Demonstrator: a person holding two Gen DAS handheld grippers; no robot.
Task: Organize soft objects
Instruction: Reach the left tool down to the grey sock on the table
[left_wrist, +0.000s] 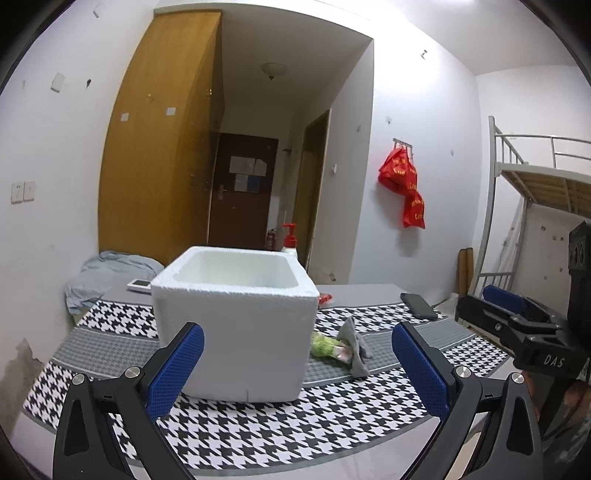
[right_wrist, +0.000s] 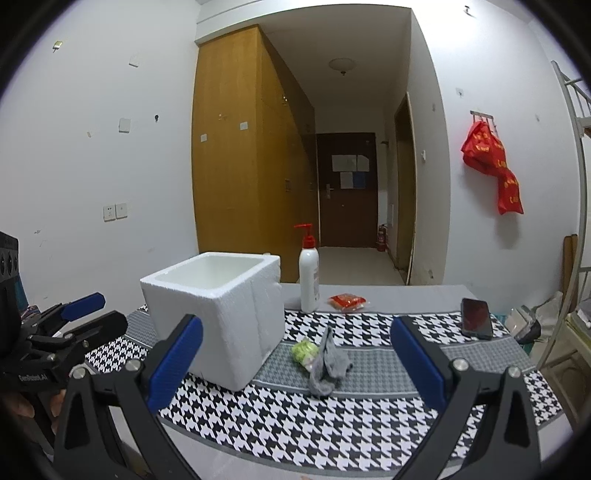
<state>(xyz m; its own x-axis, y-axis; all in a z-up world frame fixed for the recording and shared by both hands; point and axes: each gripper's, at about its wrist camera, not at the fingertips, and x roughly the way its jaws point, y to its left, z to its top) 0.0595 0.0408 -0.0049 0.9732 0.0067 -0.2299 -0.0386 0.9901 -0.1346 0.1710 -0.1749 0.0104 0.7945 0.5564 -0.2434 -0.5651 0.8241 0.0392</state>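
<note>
Your desk (right_wrist: 369, 417) carries a white foam box (right_wrist: 221, 314) at ten o'clock in the right wrist view, open side up. Just beside it at its four o'clock lie a grey sock (right_wrist: 327, 363) and a green soft bundle (right_wrist: 303, 350), touching. Your left claw (left_wrist: 297, 365) and right claw (right_wrist: 295, 363) are both released, gripping nothing.

Sock (right_wrist: 327, 363) on cloth (right_wrist: 332, 424), just R of foam box (right_wrist: 218, 317).

Houndstooth-covered table (right_wrist: 295, 424) bears foam box (right_wrist: 221, 317), sock (right_wrist: 328, 363), phone (right_wrist: 476, 317).
</note>
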